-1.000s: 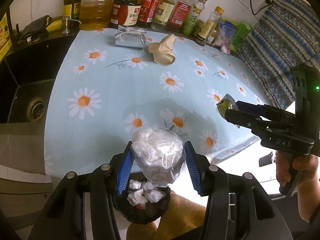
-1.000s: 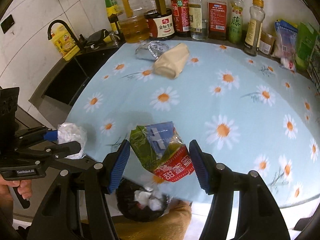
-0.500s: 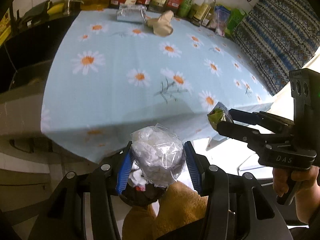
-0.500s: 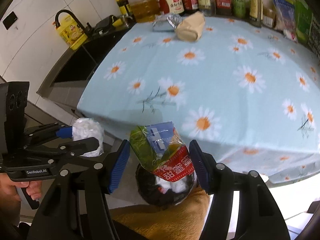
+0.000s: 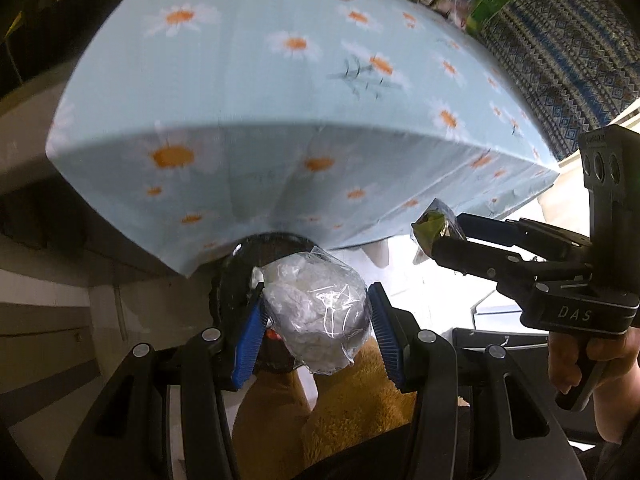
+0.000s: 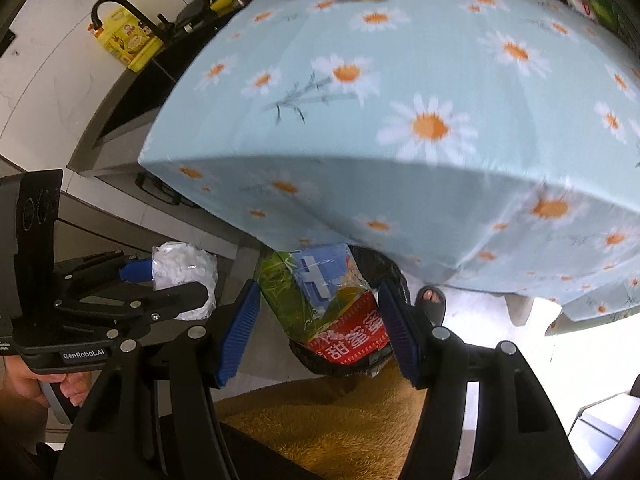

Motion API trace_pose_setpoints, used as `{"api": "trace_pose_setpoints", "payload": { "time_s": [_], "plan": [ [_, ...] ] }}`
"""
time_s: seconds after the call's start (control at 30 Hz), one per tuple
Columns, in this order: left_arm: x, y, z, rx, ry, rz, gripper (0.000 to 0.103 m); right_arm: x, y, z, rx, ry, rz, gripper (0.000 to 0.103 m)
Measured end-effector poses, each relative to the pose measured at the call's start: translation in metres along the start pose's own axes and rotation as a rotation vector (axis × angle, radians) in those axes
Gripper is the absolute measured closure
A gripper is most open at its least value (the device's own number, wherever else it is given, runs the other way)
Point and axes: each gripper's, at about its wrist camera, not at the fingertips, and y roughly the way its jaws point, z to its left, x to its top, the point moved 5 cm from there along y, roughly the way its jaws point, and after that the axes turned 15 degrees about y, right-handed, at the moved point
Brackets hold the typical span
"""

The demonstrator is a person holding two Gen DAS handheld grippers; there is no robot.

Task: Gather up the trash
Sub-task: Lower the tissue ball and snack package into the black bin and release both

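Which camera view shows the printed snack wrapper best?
The right wrist view: the snack wrapper fills the frame centre between the right gripper's jaws, its print showing. The left wrist view shows only a small crumpled end.

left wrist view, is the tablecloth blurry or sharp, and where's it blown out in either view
Left wrist view: daisy tablecloth motion-blurred, while the claw-held clear bag of tissues stays sharp with glare streaks. Right wrist view: tablecloth also smeared; floor at lower right blown out white.
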Motion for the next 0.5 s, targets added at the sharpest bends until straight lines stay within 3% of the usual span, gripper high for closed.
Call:
{"api": "trace_pose_setpoints", "payload": {
  "time_s": [0.43,0.5],
  "plan": [
    [-0.013,0.028,0.012,-0.013,-0.062,0.075,0.053,0.000,0.022,0.001,0.028,0.024,0.048,0.041],
    [-0.014,0.030,0.014,-0.006,-0.074,0.088,0.042,0.001,0.024,0.003,0.045,0.026,0.063,0.040]
  ]
}}
